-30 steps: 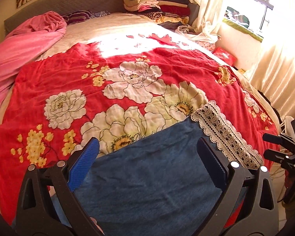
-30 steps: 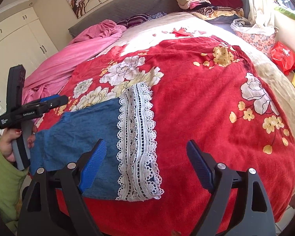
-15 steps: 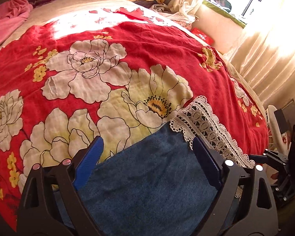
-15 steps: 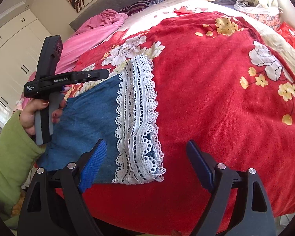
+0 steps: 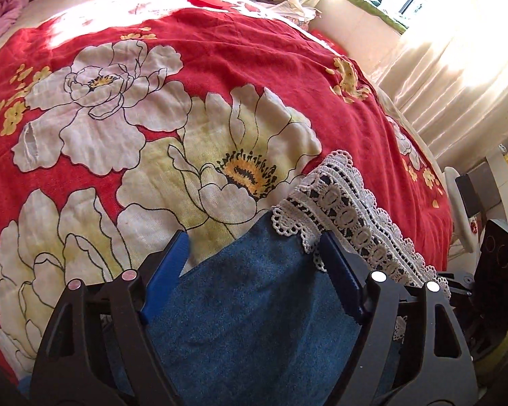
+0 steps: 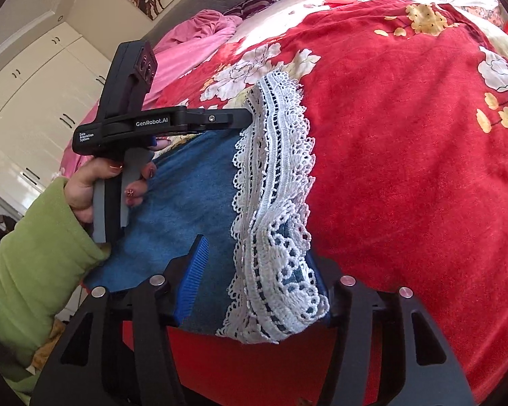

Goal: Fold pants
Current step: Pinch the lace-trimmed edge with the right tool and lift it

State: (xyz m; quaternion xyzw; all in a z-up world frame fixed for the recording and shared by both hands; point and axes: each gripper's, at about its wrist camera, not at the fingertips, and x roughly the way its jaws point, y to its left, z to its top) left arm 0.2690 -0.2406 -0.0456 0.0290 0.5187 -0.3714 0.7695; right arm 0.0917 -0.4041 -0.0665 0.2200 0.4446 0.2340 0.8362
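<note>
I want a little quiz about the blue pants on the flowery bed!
1. True or false: the lace trim on the pants is white.
2. What colour is the bedspread: A green, B red, C black?
3. Fill in: the person's sleeve is ____.

Key: 1 true. 2 B. 3 green.

Both grippers, left gripper (image 5: 254, 270) and right gripper (image 6: 264, 277), angle downward, fingers just closing (still apart).
</note>
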